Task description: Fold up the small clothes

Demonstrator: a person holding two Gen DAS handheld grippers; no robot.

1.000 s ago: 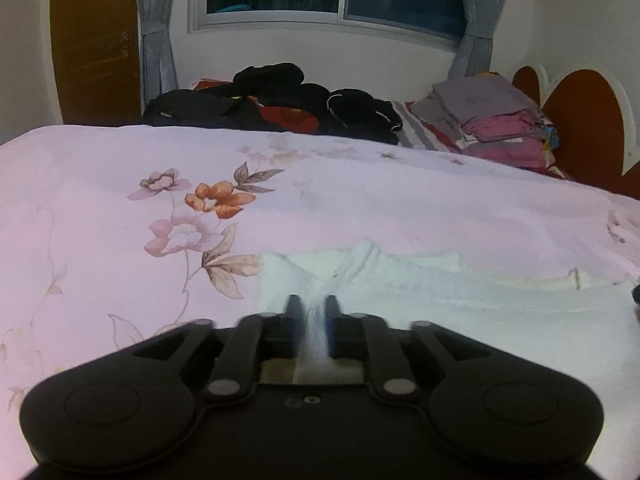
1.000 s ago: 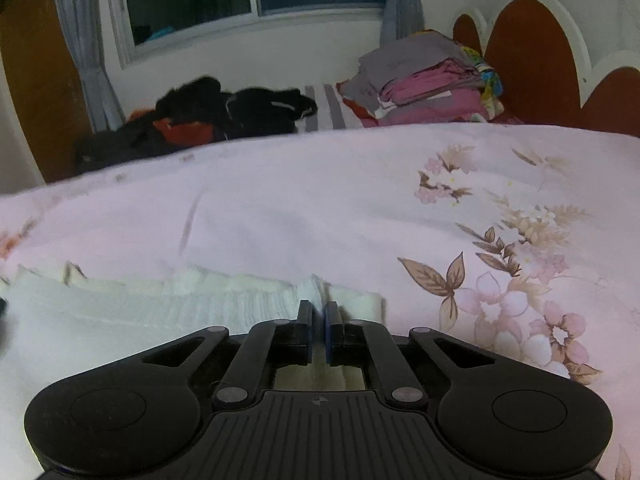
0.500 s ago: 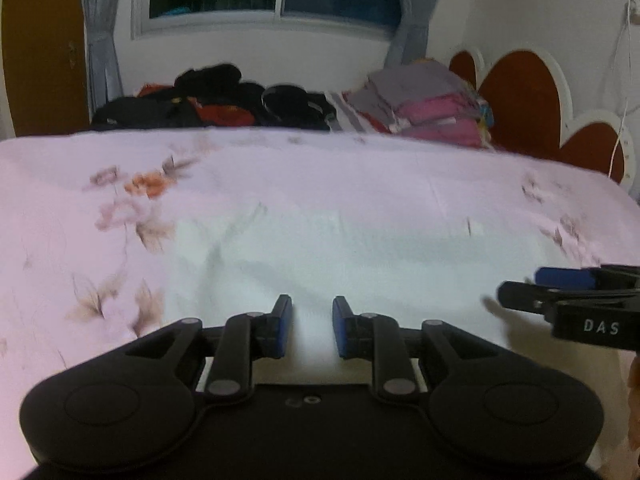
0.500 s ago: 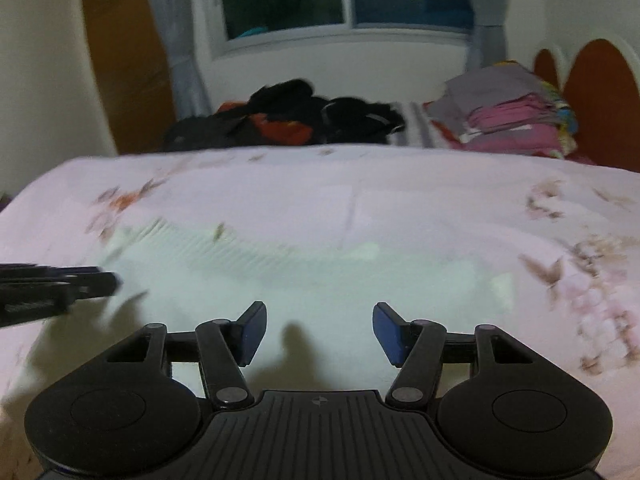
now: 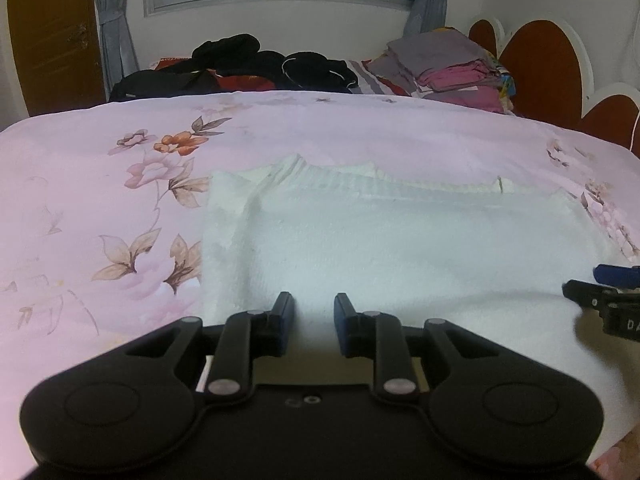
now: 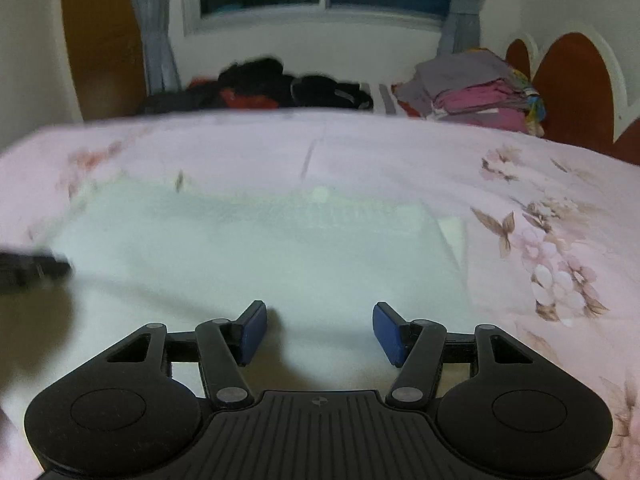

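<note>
— Pink flowered bedspread (image 5: pixel 320 140) fills your view. Where's the garment?

— Your white cloth (image 5: pixel 400 240) lies flat on it. Your left gripper (image 5: pixel 314 312) is parted, gripping nothing; your right gripper (image 6: pixel 320 328) gapes wider over the cloth, empty too.
</note>
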